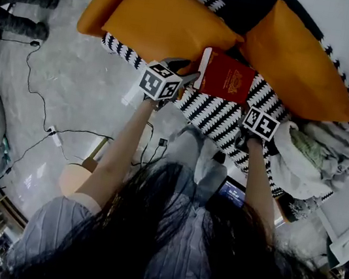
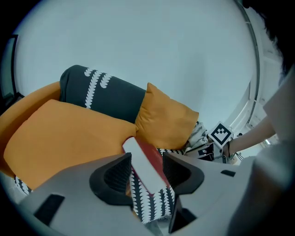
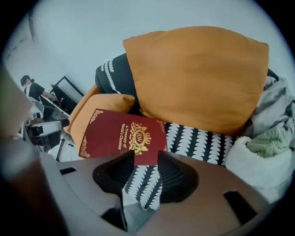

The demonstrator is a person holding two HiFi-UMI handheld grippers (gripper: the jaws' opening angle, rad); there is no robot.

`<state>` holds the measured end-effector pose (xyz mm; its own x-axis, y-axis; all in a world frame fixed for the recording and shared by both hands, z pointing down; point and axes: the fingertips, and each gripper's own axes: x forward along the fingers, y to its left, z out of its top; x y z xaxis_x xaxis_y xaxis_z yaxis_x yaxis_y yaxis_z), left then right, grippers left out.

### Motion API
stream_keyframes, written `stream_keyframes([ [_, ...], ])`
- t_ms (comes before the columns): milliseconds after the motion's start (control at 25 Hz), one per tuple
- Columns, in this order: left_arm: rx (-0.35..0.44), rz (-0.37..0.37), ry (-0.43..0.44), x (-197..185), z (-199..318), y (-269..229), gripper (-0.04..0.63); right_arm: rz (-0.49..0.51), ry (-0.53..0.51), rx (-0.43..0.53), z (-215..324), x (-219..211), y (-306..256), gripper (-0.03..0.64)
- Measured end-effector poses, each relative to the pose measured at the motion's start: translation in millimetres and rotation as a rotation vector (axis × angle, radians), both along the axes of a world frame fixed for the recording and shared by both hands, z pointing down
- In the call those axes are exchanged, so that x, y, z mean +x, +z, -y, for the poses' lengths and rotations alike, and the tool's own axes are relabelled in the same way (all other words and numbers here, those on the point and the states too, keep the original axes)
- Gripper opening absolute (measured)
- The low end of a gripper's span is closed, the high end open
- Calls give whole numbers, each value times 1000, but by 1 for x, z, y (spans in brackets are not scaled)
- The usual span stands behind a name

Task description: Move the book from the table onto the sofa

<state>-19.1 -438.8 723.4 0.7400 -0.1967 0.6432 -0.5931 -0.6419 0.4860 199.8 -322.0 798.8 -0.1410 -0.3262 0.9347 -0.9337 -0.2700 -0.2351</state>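
A dark red book (image 1: pixel 227 77) with gold print hangs over the black-and-white patterned sofa seat (image 1: pixel 212 119), between two orange cushions. My left gripper (image 1: pixel 186 75) is shut on its left edge. In the left gripper view the book (image 2: pixel 150 163) stands edge-on and fills the gap between the jaws, white pages to the left. My right gripper (image 1: pixel 249 110) is at the book's near right corner. In the right gripper view the cover (image 3: pixel 120 132) faces me, its lower edge behind the wide-open jaw tips (image 3: pixel 146 165). I cannot tell whether the book touches the seat (image 3: pixel 198 140).
A big orange cushion (image 1: pixel 167 22) lies left of the book and another (image 1: pixel 300 64) to its right. A heap of pale blankets (image 1: pixel 314 159) fills the sofa's right end. Cables (image 1: pixel 41 106) run over the grey floor at left, where a person's boots (image 1: pixel 24 11) stand.
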Motion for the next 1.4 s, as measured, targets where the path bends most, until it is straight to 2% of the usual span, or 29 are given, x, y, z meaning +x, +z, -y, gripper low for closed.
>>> stream_keyframes([
  [200,-15,-37,-15,3,-11,-7,207,54,20,57,7,-1,-17,164],
  [400,-10,-72,-34,10,-31,-23,207,103,69,130,6,1,-39,117],
  [680,26,-142,-50,19,-55,-66,207,207,126,284,11,-14,-105,92],
  [840,62,-184,-61,30,-70,-97,207,264,121,372,8,-20,-147,92],
  [1080,124,-223,-99,48,-99,-138,207,286,32,467,-5,-18,-199,91],
  [1280,201,-238,-160,66,-124,-180,207,293,-138,536,-28,-18,-242,91],
  [1400,233,-289,-233,76,-143,-210,207,299,-246,563,-48,-17,-261,91],
])
